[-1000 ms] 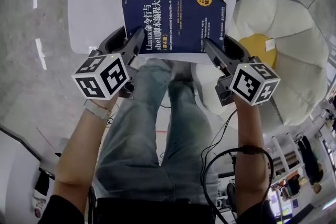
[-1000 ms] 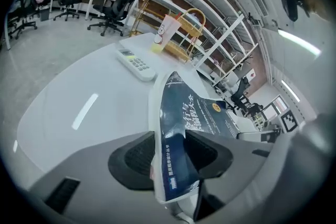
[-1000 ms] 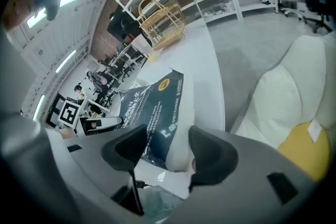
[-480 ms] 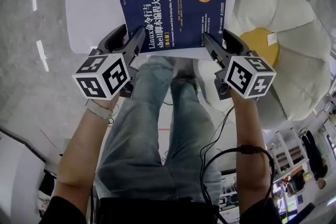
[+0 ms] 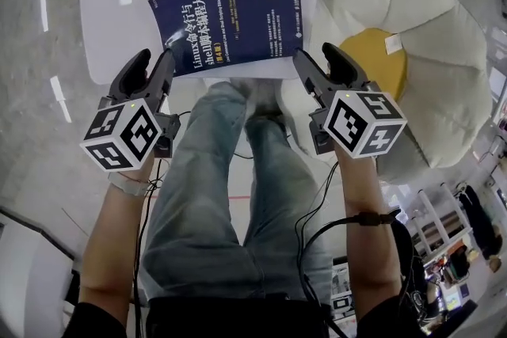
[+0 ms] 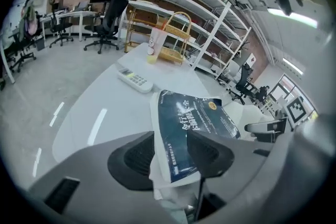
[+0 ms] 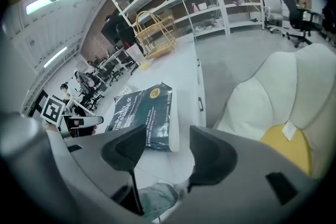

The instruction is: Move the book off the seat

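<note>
Left gripper (image 5: 155,59) and right gripper (image 5: 315,55) have backed off the book (image 5: 230,20), now delivered at the table's (image 5: 103,28) near edge; both jaws spread, empty.

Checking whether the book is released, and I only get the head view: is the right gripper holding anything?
Observer: No. The right gripper view shows the right gripper open and touching nothing; the book lies on the table ahead of it.
Operator: And the left?
Observer: Its own view shows the left gripper open; the book's near corner shows in the gap, apparently not pressed.
Operator: What's at the table's far end, cut off for me?
Observer: A wire basket and a cup.
</note>
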`<state>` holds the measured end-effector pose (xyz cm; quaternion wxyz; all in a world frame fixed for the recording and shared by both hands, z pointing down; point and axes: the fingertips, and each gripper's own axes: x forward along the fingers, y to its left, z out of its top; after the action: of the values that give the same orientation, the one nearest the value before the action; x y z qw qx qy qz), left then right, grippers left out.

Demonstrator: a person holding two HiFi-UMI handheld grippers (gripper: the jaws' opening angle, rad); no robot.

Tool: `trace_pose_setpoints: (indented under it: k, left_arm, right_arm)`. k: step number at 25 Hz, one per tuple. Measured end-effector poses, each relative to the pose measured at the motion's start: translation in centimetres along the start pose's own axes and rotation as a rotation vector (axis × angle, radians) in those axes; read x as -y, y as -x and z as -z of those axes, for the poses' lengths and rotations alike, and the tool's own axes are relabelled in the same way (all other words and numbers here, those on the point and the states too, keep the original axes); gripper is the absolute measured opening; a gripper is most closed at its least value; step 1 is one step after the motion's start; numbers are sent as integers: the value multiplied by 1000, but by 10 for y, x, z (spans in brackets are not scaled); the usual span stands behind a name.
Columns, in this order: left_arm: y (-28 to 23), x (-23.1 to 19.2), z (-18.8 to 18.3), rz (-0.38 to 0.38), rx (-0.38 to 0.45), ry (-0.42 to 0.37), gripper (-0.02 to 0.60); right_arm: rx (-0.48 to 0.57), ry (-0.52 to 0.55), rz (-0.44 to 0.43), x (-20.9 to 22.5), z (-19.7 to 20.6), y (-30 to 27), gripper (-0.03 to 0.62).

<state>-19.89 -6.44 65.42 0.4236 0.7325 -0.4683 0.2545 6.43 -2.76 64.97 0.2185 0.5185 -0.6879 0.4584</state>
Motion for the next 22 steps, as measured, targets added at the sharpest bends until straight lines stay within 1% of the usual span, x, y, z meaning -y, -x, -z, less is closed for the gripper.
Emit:
trace_pose_setpoints:
  k: [5, 9, 12, 14, 16, 19, 22]
  left_arm:
    - [11, 40, -7, 34, 33, -62, 187]
    - [13, 90, -8, 66, 75, -162, 141]
    - [15, 134, 0, 109, 98, -214, 92]
    - [19, 167, 12, 145, 89, -234, 52]
    - [23, 198, 26, 183, 59, -257, 11]
    - [31, 245, 39, 263, 31, -291, 6]
    - [34, 284, 55, 329, 10, -335, 6]
  right_arm:
    - [66, -33, -13, 13, 1, 40, 261]
    - [98, -54, -26, 28, 12, 73, 250]
    - [111, -55, -24, 39, 24, 99, 206]
    - [117, -61, -14, 46, 35, 121, 177]
    - [128, -81, 5, 52, 45, 142, 160]
    - [148, -122, 42, 63, 57, 171, 131]
    - [155, -162, 69, 73, 75, 189, 115]
